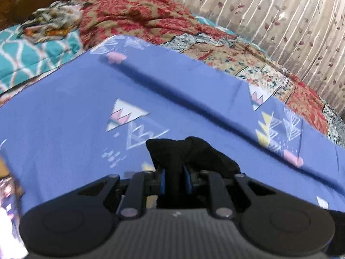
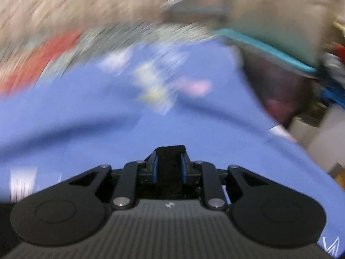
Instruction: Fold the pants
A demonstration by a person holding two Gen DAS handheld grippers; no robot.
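Note:
The pants are black cloth. In the left wrist view my left gripper point(image 1: 174, 172) is shut on a bunched fold of the black pants point(image 1: 189, 151), held above the blue bed sheet point(image 1: 75, 108). In the right wrist view my right gripper point(image 2: 169, 164) is shut on a flat black strip of the pants point(image 2: 170, 153) over the same blue sheet point(image 2: 107, 118). The rest of the pants hangs below the grippers, out of sight. The right view is heavily motion-blurred.
A red patterned blanket point(image 1: 133, 15) and a teal quilt point(image 1: 32, 51) lie at the bed's far side, with a leaf-print curtain point(image 1: 280, 17) behind. In the right view a blurred teal-edged object point(image 2: 269, 43) and dark shapes sit to the right of the bed.

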